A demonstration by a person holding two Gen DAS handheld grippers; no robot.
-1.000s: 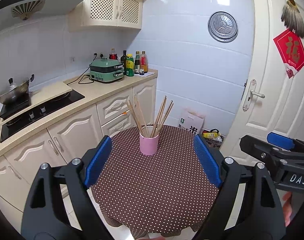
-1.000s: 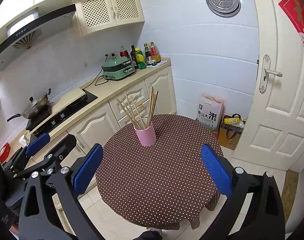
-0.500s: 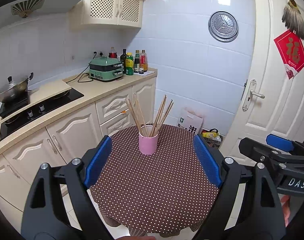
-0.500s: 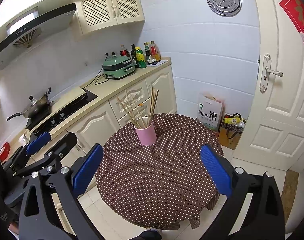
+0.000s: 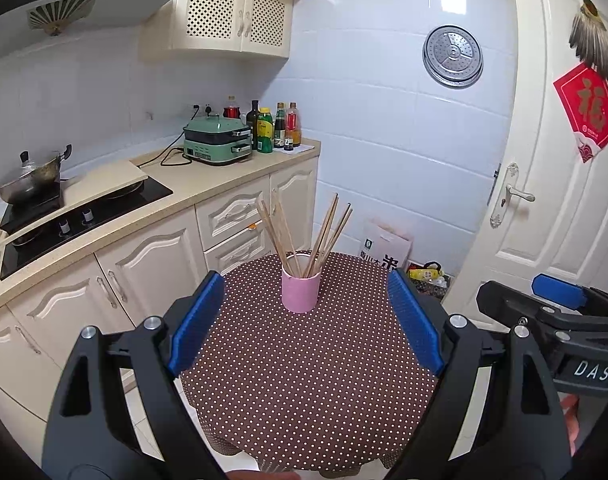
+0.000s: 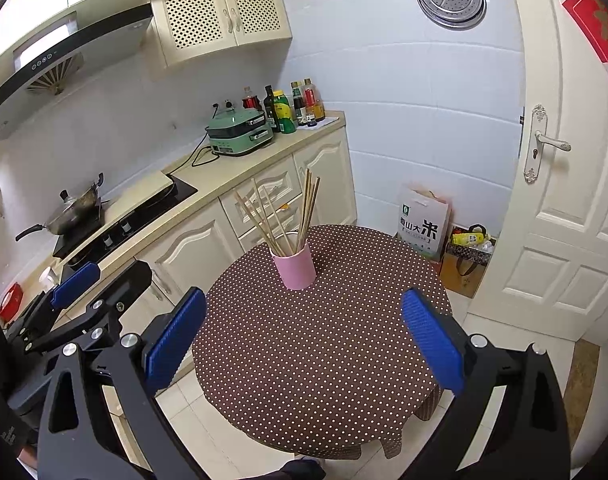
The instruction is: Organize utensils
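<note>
1 pink cup of roughly 8 chopsticks, 1 dotted table, 2 hand-held grippers wide, empty: left, right

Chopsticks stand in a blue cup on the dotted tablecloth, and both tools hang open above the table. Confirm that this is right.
Wrong on one count: the cup is pink, not blue, as the left wrist view shows. The rest holds: the chopsticks stand in it on the dotted tablecloth, and the left tool and right tool are open.

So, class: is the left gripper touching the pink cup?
Apart. The left wrist view shows the left gripper open, bare tablecloth before the pink cup.
</note>
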